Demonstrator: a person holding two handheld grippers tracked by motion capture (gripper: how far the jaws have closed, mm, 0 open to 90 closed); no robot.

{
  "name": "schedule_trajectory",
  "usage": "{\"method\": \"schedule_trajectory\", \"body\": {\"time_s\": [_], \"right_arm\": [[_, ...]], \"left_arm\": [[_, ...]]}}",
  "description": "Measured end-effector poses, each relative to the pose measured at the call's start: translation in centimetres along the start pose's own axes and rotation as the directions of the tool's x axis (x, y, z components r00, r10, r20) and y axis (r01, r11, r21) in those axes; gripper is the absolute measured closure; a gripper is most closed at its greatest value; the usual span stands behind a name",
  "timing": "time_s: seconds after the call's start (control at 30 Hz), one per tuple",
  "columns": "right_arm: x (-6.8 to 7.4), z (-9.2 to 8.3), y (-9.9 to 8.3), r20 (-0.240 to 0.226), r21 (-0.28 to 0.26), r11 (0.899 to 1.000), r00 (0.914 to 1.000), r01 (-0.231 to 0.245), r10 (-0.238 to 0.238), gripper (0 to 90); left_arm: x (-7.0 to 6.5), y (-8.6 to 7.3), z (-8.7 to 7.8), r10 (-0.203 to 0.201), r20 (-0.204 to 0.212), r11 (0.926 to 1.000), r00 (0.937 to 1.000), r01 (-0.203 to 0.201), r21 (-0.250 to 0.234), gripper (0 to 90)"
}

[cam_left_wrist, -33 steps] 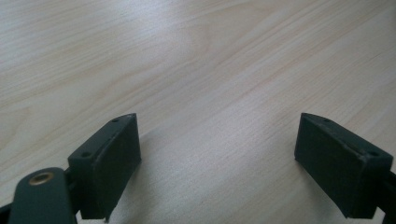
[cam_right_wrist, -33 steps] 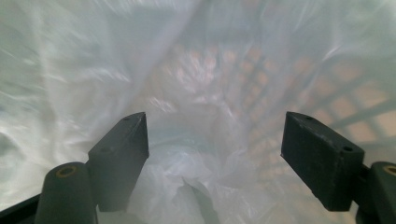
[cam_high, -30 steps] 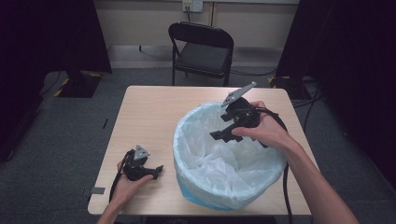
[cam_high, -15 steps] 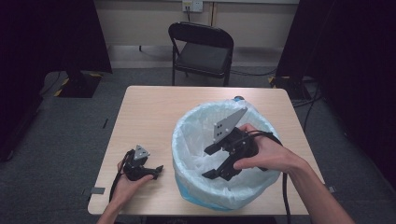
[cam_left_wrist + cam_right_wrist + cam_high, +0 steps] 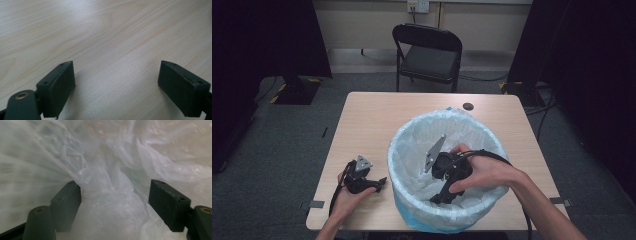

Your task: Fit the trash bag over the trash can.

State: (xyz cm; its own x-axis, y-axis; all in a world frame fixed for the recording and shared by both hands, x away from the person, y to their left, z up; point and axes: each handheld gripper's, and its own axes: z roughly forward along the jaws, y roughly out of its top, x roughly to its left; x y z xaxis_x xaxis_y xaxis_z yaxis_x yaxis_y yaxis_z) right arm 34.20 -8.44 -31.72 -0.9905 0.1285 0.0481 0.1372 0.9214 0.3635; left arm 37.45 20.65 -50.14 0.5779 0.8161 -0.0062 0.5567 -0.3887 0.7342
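While the right gripper [image 5: 439, 197] reaches down inside the bin [image 5: 417, 225], its two black jaws stand wide apart, and in the right gripper view a crumpled fold of the bag [image 5: 110, 182] lies between them; the left jaw seems to touch the plastic, but I cannot tell if the film is pressed. The bag [image 5: 412, 150] is thin, white and half transparent, with many soft wrinkles and shiny spots, and it is folded over the round rim of the bin. The bin itself is a round bucket shape, and a pale blue wall shows under the plastic at the lower centre of the high view. Inside it I see only the loose plastic and the gripper.

The left gripper [image 5: 382, 182] rests at the lower left of the high view, held in a hand, just beside the bin. Its jaws [image 5: 117, 87] are also wide open with nothing between them, only the bare table [image 5: 105, 32] below. They are flat, matt black blocks with small screw holes.

The table [image 5: 362, 125] is light wood with fine grain and rounded corners. Behind it, at the upper centre, stands a black folding chair [image 5: 428, 55] on grey carpet, before a pale wall; dark curtains hang at both sides.
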Motion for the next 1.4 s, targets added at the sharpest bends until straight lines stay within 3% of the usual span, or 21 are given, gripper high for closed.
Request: {"method": "schedule_trajectory", "body": {"time_s": [0.17,0.27,0.4,0.57,0.67,0.8,0.97,1.07,1.27,1.4], "right_arm": [[-0.3,0.8,0.0,0.027,0.056,0.998,0.9996,-0.011,0.01,24.2],[-0.2,0.8,0.0,0.031,0.055,0.998,0.9995,0.005,-0.007,24.3],[-0.3,0.2,0.1,0.062,0.014,1.0,0.9979,0.014,-0.015,24.4],[-0.8,-0.6,0.2,0.084,-0.05,0.997,0.995,-0.051,0.055,18.0],[-1.0,-1.3,0.1,0.09,-0.104,0.993,0.9938,-0.055,0.065,16.9],[-1.1,-2.4,0.2,0.085,-0.214,0.975,0.993,-0.062,0.081,16.3],[-1.5,-4.1,0.0,0.084,-0.343,0.935,0.9882,-0.092,0.128,16.1],[-1.6,-4.9,-0.1,0.094,-0.385,0.918,0.9852,-0.097,0.143,16.7],[-1.5,-6.2,-0.3,0.129,-0.43,0.898,0.978,-0.094,0.164,17.8],[-1.6,-6.3,-0.3,0.153,-0.43,0.897,0.9719,-0.098,0.179,17.8]], "left_arm": [[0.0,0.0,0.0,0.0,-0.001,1.0,1.0,0.0,0.0,13.7],[0.0,0.0,0.0,0.0,0.0,1.0,1.0,0.0,0.0,13.7],[0.0,0.0,0.0,0.001,-0.001,1.0,1.0,-0.001,0.0,13.7],[0.0,0.0,0.0,-0.001,-0.002,1.0,1.0,0.001,0.0,13.7],[0.0,0.0,0.0,-0.001,-0.002,1.0,1.0,0.001,0.0,13.6],[0.0,0.0,0.0,-0.001,-0.001,1.0,1.0,0.001,0.0,13.6],[0.0,0.0,0.0,-0.001,-0.002,1.0,1.0,0.001,-0.001,13.7],[0.0,0.0,0.0,-0.001,-0.001,1.0,1.0,0.001,0.0,13.6],[0.0,0.0,0.0,-0.001,-0.002,1.0,1.0,0.001,0.0,13.6],[0.0,0.0,0.0,-0.002,-0.002,1.0,1.0,0.002,-0.001,13.6]]}}
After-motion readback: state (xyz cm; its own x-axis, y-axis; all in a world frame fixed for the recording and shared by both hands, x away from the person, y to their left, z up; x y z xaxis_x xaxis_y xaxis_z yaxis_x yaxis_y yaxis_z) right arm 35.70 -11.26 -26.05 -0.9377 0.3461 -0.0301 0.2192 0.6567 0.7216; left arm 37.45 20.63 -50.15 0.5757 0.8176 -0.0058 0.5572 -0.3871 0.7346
